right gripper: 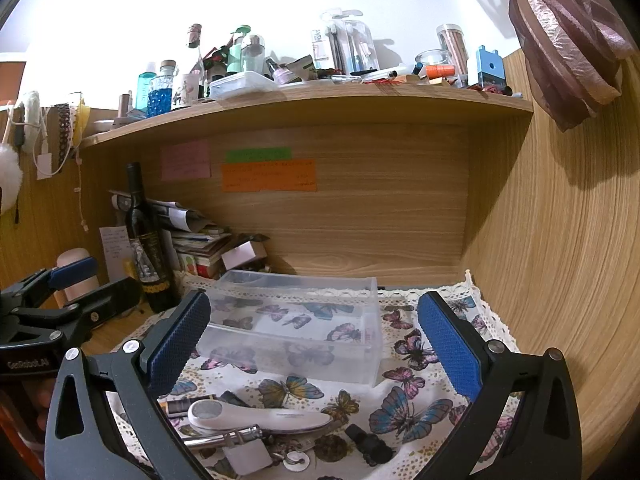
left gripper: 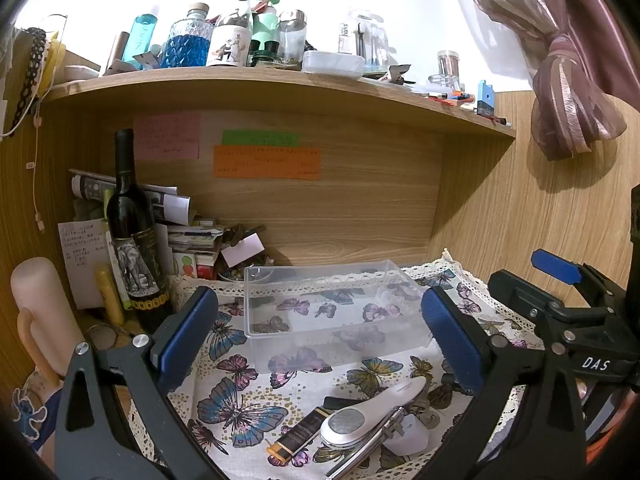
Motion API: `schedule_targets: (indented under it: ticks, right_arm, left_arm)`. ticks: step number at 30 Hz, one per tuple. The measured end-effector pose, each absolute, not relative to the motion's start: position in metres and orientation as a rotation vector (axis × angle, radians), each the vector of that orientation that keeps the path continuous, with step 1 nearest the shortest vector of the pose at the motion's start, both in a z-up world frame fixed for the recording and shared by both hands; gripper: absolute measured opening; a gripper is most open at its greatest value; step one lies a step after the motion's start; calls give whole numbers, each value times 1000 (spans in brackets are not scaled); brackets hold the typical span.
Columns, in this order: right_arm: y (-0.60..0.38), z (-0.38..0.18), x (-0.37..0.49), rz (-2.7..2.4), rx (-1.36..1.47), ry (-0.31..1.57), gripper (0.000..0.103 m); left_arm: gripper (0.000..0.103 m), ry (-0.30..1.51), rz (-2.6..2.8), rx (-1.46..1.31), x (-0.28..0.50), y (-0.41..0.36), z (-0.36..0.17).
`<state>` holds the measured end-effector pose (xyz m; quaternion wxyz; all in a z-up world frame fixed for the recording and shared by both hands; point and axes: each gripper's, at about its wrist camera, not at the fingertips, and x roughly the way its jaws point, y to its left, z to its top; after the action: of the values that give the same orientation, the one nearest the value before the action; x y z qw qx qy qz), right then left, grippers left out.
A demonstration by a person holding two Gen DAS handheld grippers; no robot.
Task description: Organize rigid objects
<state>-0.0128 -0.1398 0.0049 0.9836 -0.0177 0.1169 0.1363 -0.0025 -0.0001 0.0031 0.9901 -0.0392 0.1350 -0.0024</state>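
An empty clear plastic box (left gripper: 332, 308) stands on the butterfly cloth (left gripper: 236, 404); it also shows in the right wrist view (right gripper: 296, 332). In front of it lies a pile of small items: a white oval device (left gripper: 372, 412) (right gripper: 256, 416), a black and gold tube (left gripper: 296, 436), a metal tool (left gripper: 368, 448) (right gripper: 224, 438), a small black piece (right gripper: 368, 446). My left gripper (left gripper: 320, 340) is open and empty, above the pile, facing the box. My right gripper (right gripper: 316, 344) is open and empty, just right of it.
A dark wine bottle (left gripper: 134, 232) and stacked papers (left gripper: 188, 236) stand at the back left. A beige cylinder (left gripper: 40, 312) is at the far left. The upper shelf (left gripper: 280, 84) is crowded with bottles. A wooden wall (right gripper: 560, 260) closes the right side.
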Motion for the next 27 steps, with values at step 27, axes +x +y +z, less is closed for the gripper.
schedule_targets:
  ticks: [27]
  right_arm:
    - [-136,8,-15,291,-33,234,103]
  left_arm:
    - [103,259,-9,-71,-5,-5,6]
